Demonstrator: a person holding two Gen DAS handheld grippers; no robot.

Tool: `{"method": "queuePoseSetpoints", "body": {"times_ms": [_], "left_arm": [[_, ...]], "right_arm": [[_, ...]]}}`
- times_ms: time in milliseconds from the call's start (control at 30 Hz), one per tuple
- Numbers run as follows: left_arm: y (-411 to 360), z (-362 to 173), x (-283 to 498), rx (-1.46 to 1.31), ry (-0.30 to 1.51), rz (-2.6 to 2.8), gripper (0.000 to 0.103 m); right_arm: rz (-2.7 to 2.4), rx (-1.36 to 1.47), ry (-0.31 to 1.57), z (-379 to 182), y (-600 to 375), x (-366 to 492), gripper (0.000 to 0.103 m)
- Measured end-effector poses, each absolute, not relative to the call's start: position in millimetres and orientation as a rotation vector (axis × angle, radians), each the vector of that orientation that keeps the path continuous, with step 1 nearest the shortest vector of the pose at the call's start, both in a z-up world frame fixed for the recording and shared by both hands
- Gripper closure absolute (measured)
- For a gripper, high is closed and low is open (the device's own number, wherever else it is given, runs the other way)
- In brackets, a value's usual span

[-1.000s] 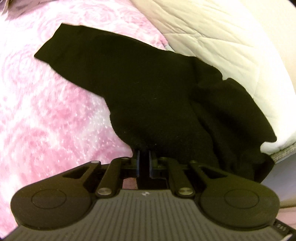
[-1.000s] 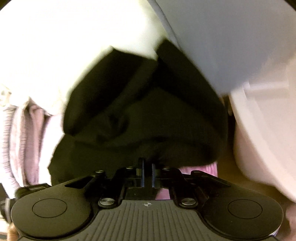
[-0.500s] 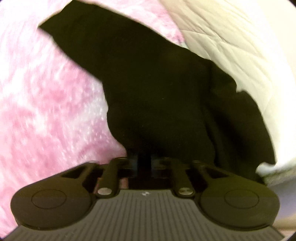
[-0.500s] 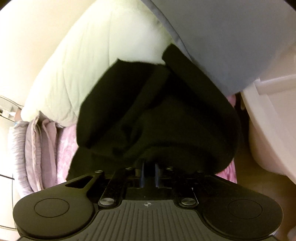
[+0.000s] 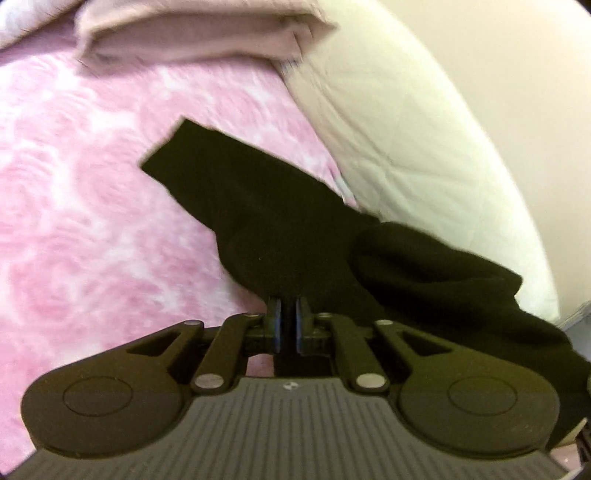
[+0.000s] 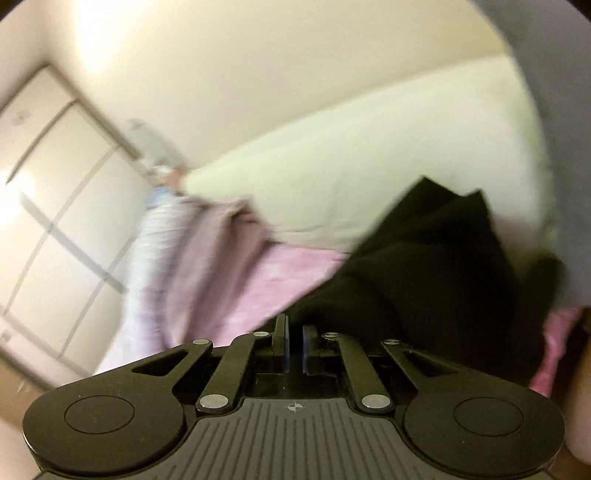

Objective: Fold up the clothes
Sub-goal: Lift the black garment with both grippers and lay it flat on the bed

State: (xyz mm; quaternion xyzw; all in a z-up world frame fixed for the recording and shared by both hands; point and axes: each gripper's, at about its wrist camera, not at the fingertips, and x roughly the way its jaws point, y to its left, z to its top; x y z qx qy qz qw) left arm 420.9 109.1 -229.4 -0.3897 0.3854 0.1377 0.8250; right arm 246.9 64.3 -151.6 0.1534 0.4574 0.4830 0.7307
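Observation:
A black garment (image 5: 295, 229) lies spread over the pink patterned bedspread (image 5: 92, 221), one flat corner pointing to the upper left. My left gripper (image 5: 288, 310) is shut on its near edge, and the cloth bunches up to the right of the fingers. In the right wrist view the same black garment (image 6: 436, 266) hangs in folds to the right of my right gripper (image 6: 293, 325). That gripper's jaws stand narrowly together with the cloth's edge at their tips. This view is blurred.
A cream quilted pillow (image 5: 406, 129) lies along the bed's right side, against the wall. Folded mauve cloth (image 5: 192, 33) sits at the head of the bed. In the right wrist view a pale cupboard door (image 6: 55, 184) stands at left and grey cloth (image 6: 554, 110) at right.
Both grippers have pulled back with the garment, which now looks smaller and further off in the left view. The right view has swung left, bringing the cupboard and mauve cloth into sight.

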Motion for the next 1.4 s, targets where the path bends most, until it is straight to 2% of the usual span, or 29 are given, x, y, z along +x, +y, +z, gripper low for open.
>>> {"method": "queuePoseSetpoints", "body": {"times_ms": [133,400,700,867,900,967,1000,1033,1267,1400], "left_arm": [[127.8,-200.8,364.5,-0.852,0.757,0.339,0.099],[171.6,-145.5,203.9,-0.908,0.625,0.478,0.102],[192.8,-58.1,-10.5,-0.873,0.311,0.716,0.102],[184.1,-12.7,-112.1,-0.763,0.179,0.892,0.102],[184.0,-10.8,-124.6,-0.761,0.201,0.936,0.101],[186.5,-16.6,-145.2,-0.757,0.311,1.048,0.102],[185.2,-22.7,-151.2,-0.746,0.365,1.094,0.102],[181.8,-30.0,-157.8,-0.748,0.416,1.123,0.102],[138.8,-81.1,-184.7,-0.827,0.69,1.184,0.101],[103.8,-91.5,-195.5,-0.817,0.753,1.19,0.101]], "right_arm": [[1.204,0.332,0.962,-117.6,73.7,207.4,0.098],[1.445,0.351,0.909,-56.8,104.9,98.3,0.099],[1.705,0.38,0.851,9.5,143.3,-32.6,0.101],[1.762,0.119,0.961,16.1,188.4,-122.9,0.101],[1.768,0.06,0.985,16.6,198.0,-141.4,0.1],[1.778,-0.061,1.033,17.8,217.2,-178.4,0.084],[1.781,-0.122,1.056,18.3,226.7,-196.9,0.067],[1.784,-0.183,1.079,18.9,236.3,-215.4,0.061],[1.806,-0.527,1.121,-26.3,211.7,-286.8,0.061],[1.796,-0.651,1.118,-52.1,191.0,-301.4,0.061]]}}
